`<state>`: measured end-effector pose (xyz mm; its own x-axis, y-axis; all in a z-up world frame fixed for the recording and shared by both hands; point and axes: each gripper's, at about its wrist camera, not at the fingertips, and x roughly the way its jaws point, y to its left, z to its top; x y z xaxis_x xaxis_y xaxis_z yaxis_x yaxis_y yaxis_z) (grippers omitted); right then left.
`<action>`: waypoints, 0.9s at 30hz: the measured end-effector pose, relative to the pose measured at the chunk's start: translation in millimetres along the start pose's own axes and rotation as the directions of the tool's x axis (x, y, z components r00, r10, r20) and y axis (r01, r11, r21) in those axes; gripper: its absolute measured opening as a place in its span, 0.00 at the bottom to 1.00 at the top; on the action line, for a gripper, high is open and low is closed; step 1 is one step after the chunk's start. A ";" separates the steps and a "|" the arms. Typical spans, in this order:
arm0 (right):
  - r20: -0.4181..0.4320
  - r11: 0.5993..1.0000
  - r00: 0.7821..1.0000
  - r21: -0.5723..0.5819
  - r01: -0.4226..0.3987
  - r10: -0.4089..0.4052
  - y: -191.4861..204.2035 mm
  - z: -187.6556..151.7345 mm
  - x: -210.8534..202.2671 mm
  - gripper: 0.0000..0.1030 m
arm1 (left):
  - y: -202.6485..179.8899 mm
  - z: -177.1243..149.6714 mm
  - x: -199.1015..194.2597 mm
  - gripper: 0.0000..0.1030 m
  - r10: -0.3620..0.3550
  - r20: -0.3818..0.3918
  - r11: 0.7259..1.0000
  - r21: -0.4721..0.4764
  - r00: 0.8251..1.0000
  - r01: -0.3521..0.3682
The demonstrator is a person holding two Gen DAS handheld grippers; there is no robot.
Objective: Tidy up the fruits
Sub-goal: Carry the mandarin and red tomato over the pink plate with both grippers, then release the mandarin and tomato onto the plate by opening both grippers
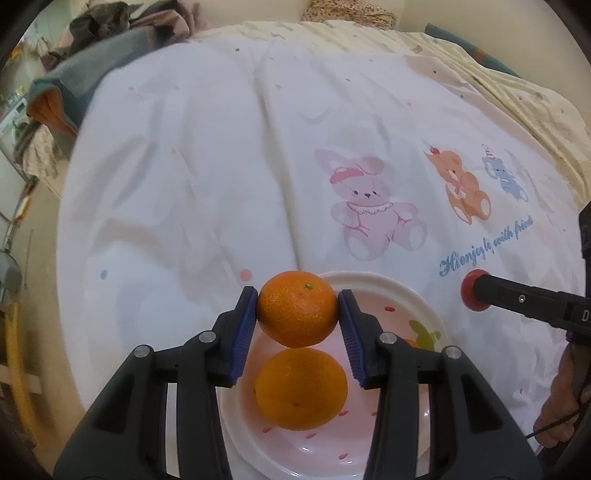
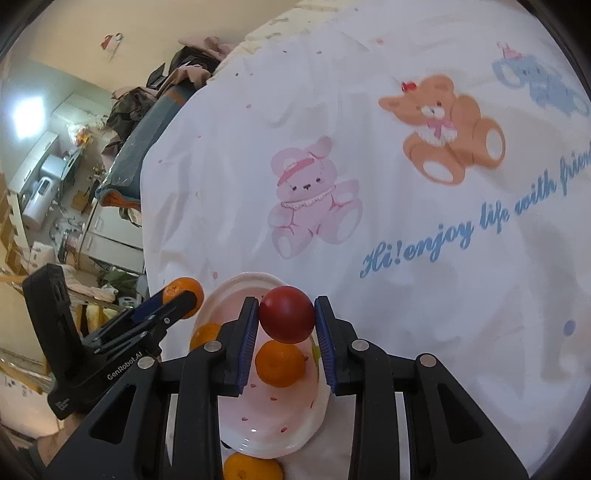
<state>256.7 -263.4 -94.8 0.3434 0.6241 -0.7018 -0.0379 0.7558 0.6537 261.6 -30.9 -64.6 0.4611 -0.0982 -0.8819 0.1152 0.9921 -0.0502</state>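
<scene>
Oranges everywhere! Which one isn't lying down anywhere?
The orange pinched between the left gripper's fingers. It hangs above the pink plate, while another orange rests on that plate.

Ahead of my grippers: bed (image 1: 221, 166) under a white sheet (image 2: 406, 332) printed with pastel bears and blue script. Cream walls (image 1: 258, 11) beyond. Heaped clothes (image 1: 110, 22) far left of the left gripper. Left of the right gripper: cluttered floor (image 2: 70, 206), white cabinets (image 2: 37, 147), bright light patch (image 2: 29, 110).

Glossy plate (image 1: 369, 282); dimpled orange (image 1: 297, 308); cloth sheet (image 1: 221, 166).
</scene>
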 end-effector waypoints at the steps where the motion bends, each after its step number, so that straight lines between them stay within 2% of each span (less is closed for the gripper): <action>1: -0.007 1.000 1.000 0.010 -0.005 0.005 -1.7 -0.9 2.4 0.32 | 0.8 -0.6 1.0 0.39 -0.005 -0.006 1.000 -0.003 1.000 0.005; 7: -0.046 1.000 0.999 0.021 -0.019 0.020 -3.4 -5.6 14.7 0.32 | 1.1 -1.9 5.2 0.40 -0.055 -0.028 0.998 -0.018 0.998 0.054; 16: -0.064 0.998 0.996 0.032 -0.062 0.064 0.6 -11.3 21.9 0.35 | -13.5 -8.0 9.1 0.40 -0.069 -0.053 0.997 0.029 0.996 0.071; 18: -0.060 0.996 0.994 0.033 -0.085 0.087 2.7 -10.9 21.8 0.51 | -13.5 -8.3 9.6 0.40 -0.090 -0.064 0.995 0.028 0.994 0.092; 19: -0.050 0.995 0.994 0.031 -0.092 0.094 4.3 -10.7 20.1 0.63 | -13.3 -8.2 10.3 0.40 -0.094 -0.072 0.995 0.025 0.993 0.096; 20: -0.027 0.995 0.995 0.025 -0.099 0.099 5.9 -10.5 16.2 0.65 | -12.7 -8.0 11.0 0.40 -0.096 -0.080 0.995 0.019 0.992 0.098; 21: -0.017 0.995 0.995 0.018 -0.096 0.097 7.0 -10.4 14.5 0.65 | -11.6 -8.0 10.6 0.51 -0.097 -0.083 0.995 0.014 0.992 0.099; 22: -0.010 0.996 0.996 0.007 -0.090 0.090 7.8 -9.2 12.3 0.65 | -10.9 -8.0 10.0 0.72 -0.093 -0.080 0.996 0.007 0.992 0.094; 23: -0.010 0.996 0.996 0.008 -0.089 0.089 7.0 -8.2 11.8 0.65 | -9.5 -7.9 8.0 0.80 -0.089 -0.068 0.996 -0.002 0.994 0.089; 24: -0.011 0.996 0.996 0.017 -0.091 0.092 5.4 -7.2 11.3 0.65 | -9.1 -7.8 5.9 0.86 -0.090 -0.051 0.996 -0.005 0.995 0.090; 27: -0.008 0.994 0.996 0.052 -0.093 0.094 -0.8 -5.3 10.2 0.65 | -9.1 -6.3 4.5 0.86 -0.073 -0.043 0.997 0.008 0.996 0.073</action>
<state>255.3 -256.6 -104.0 0.3305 0.6938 -0.6398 -0.0207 0.6831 0.7301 257.1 -39.9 -71.1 0.4133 -0.1664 -0.8952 0.1554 0.9816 -0.1107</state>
